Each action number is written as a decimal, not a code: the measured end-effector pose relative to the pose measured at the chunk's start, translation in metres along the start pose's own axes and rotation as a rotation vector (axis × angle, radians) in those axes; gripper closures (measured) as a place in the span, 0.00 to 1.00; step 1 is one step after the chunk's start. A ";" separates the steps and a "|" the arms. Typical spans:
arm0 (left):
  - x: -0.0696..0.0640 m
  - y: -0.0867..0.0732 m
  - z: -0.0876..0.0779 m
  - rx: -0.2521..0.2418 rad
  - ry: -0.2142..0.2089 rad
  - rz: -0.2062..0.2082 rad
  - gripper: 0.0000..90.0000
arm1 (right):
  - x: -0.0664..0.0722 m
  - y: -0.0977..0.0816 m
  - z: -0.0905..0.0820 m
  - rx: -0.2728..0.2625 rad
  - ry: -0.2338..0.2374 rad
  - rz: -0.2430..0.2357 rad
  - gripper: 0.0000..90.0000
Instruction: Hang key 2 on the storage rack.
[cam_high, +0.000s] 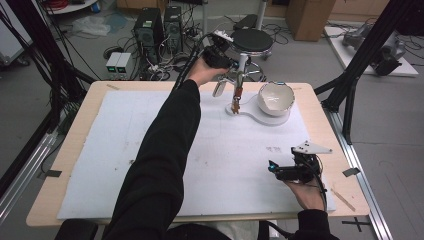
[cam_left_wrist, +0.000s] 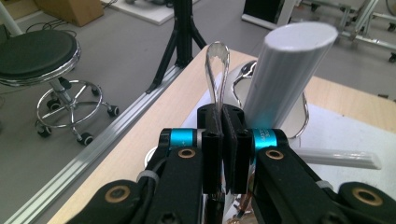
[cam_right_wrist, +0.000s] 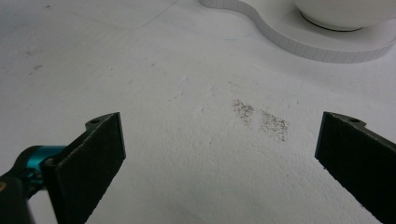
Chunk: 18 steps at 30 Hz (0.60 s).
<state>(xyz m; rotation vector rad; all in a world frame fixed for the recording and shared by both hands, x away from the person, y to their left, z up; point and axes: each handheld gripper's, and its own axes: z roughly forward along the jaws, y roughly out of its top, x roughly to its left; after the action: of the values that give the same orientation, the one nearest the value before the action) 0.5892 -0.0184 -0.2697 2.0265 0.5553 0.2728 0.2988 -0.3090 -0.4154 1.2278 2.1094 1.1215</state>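
My left gripper (cam_high: 226, 74) is stretched to the far edge of the table, and its jaws (cam_left_wrist: 223, 112) are shut on a shiny metal spoon (cam_left_wrist: 218, 60). The spoon (cam_high: 219, 89) hangs down from the jaws beside an upright white post (cam_left_wrist: 286, 70). That post (cam_high: 243, 62) stands on a white figure-eight base (cam_high: 250, 114), which also carries a white bowl (cam_high: 275, 97). A small brown piece (cam_high: 236, 97) sits low on the post. My right gripper (cam_high: 275, 170) rests near the front right of the mat. Its jaws (cam_right_wrist: 219, 140) are open wide over bare mat.
A white mat (cam_high: 125, 150) covers most of the wooden table (cam_high: 75, 145). Beyond the far edge stand a black stool (cam_high: 251, 40), computer towers (cam_high: 150, 27) and loose cables. Black frame legs (cam_high: 350, 85) rise at the right. A grey smudge (cam_right_wrist: 259, 119) marks the mat.
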 end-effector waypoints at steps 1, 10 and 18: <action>0.000 0.001 0.000 0.002 0.000 0.002 0.96 | 0.000 0.000 0.000 0.003 0.000 0.005 0.01; -0.001 0.006 -0.007 -0.022 -0.008 -0.043 0.96 | 0.000 -0.002 0.000 0.013 -0.009 0.000 0.01; -0.001 0.004 -0.001 -0.041 -0.011 -0.081 0.96 | 0.001 -0.002 0.000 0.015 -0.012 -0.005 0.01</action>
<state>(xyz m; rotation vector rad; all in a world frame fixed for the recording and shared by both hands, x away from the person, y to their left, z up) 0.5886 -0.0196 -0.2657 1.9594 0.6183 0.2220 0.2980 -0.3088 -0.4168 1.2327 2.1141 1.0951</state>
